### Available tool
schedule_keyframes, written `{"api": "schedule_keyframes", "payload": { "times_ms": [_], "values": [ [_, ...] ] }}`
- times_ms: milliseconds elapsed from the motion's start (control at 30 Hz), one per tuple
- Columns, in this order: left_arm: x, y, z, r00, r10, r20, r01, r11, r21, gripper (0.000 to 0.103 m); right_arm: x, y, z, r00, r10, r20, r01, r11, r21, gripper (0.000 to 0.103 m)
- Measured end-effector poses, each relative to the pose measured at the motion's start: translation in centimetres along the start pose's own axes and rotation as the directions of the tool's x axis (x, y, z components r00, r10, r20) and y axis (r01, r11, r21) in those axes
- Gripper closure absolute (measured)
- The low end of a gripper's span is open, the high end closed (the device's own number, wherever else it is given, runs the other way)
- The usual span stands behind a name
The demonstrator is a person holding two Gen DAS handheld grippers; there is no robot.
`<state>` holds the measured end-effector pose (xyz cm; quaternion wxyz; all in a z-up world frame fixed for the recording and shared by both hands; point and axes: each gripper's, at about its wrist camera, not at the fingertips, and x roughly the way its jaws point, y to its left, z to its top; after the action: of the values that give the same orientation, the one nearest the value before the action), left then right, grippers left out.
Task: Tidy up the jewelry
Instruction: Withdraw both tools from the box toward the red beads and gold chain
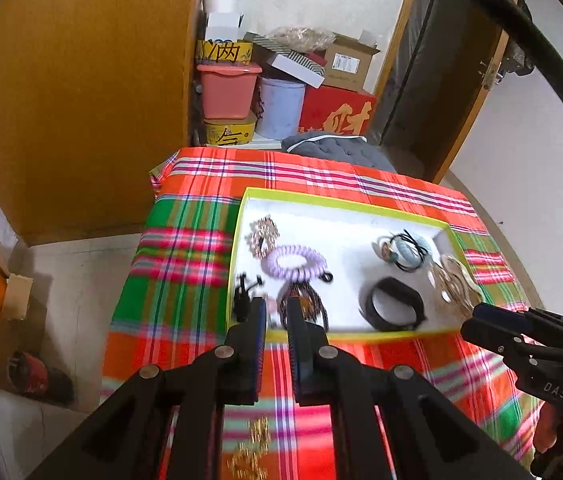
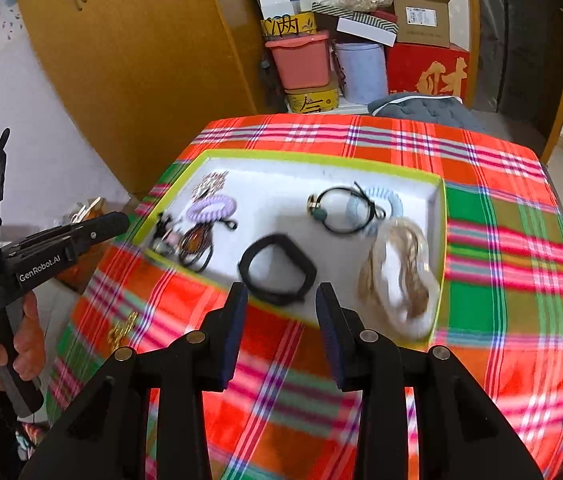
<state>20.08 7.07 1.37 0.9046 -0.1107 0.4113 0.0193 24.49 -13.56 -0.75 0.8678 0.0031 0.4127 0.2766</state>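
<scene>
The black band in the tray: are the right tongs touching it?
Apart. The right wrist view shows the right tongs open and empty above the cloth, the black band lying beyond their tips.

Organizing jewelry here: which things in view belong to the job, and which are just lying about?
Job:
tray
purple coil hair tie
black band
blue coil hair tie
gold chain on the cloth, outside the tray
both grippers, left and right

Lying about:
pink bin
red box
cardboard box
grey cushion
</scene>
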Motion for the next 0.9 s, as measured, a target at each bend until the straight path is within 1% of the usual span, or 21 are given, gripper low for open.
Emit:
{"api": "schedule_keyframes", "payload": {
  "times_ms": [100, 433, 700, 900],
  "values": [
    [-1.4, -0.2, -1.1, 1.000, 0.015, 0.012, -0.015, 1.000, 0.004, 0.093, -1.2, 0.5, -1.1, 1.000, 0.010, 0.006, -0.010, 1.000, 0.000, 0.066],
    [-5.1, 0.2, -5.2, 1.000, 0.031, 0.004, -0.031, 0.999, -0.010, 0.093, -3.8, 2.1, -4.9, 0.999, 0.034, -0.003, -0.034, 0.999, -0.003, 0.066],
    [-6.9, 0.3, -8.2, 0.999, 0.041, -0.013, -0.041, 0.999, -0.015, 0.093, -4.7, 3.0, -6.8, 0.999, 0.050, -0.020, -0.050, 0.999, -0.005, 0.066],
    [-7.7, 0.5, -9.7, 0.998, 0.052, -0.018, -0.053, 0.998, -0.026, 0.093, -5.0, 4.0, -7.8, 0.998, 0.061, -0.032, -0.062, 0.998, -0.020, 0.066]
  ]
}}
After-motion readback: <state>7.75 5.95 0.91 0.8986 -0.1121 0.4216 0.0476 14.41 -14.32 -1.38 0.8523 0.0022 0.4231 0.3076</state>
